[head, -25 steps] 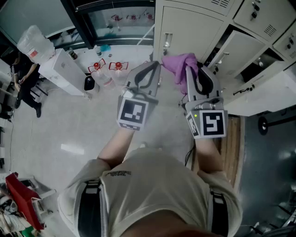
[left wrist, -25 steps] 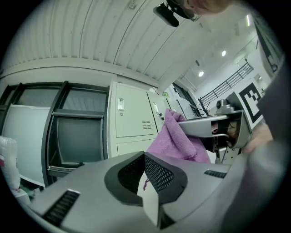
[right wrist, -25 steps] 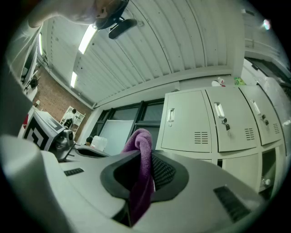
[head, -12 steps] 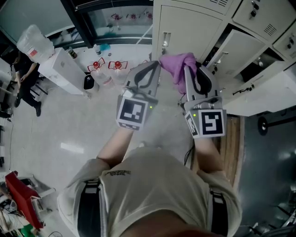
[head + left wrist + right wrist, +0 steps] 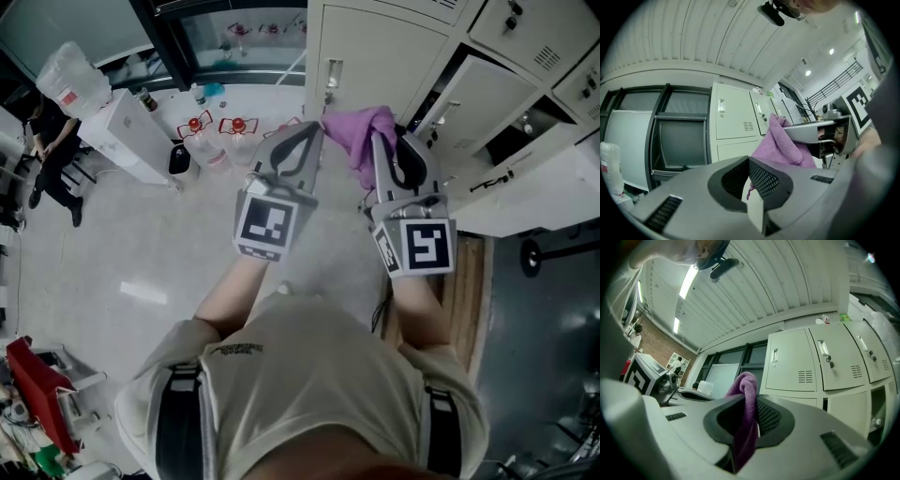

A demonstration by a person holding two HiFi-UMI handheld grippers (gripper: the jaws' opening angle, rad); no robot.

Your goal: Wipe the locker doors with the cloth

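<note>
The right gripper [image 5: 392,155] has its jaws clamped on a purple terry cloth [image 5: 361,136]. In the right gripper view the cloth [image 5: 746,394] runs up between the closed jaws of that gripper [image 5: 747,416] and folds over in a loop above them. From the head view the bunched cloth sits raised in front of the beige metal lockers [image 5: 375,56], over the lower edge of the leftmost door, just right of its recessed handle [image 5: 333,75] (whether the fabric actually touches the door cannot be told).

The left gripper [image 5: 302,141] hangs just beside the cloth, on its left. Its jaws are drawn together with nothing between them, as the left gripper view shows [image 5: 749,187]; there the cloth [image 5: 780,143] hangs beyond the tips, near but not gripped. Both marker cubes face up toward the head camera, the left one [image 5: 267,225] and the right one [image 5: 422,246].

In the right gripper view the locker doors [image 5: 792,362] stand shut, side by side, each with a vent slot, and a key hangs in the second door's lock [image 5: 829,361]. One compartment at the right edge of the locker bank is open [image 5: 511,141].

On the floor to the left are a water jug [image 5: 70,80] on a white dispenser [image 5: 127,141], two red-capped bottles [image 5: 216,127] and a person in black [image 5: 52,150].
</note>
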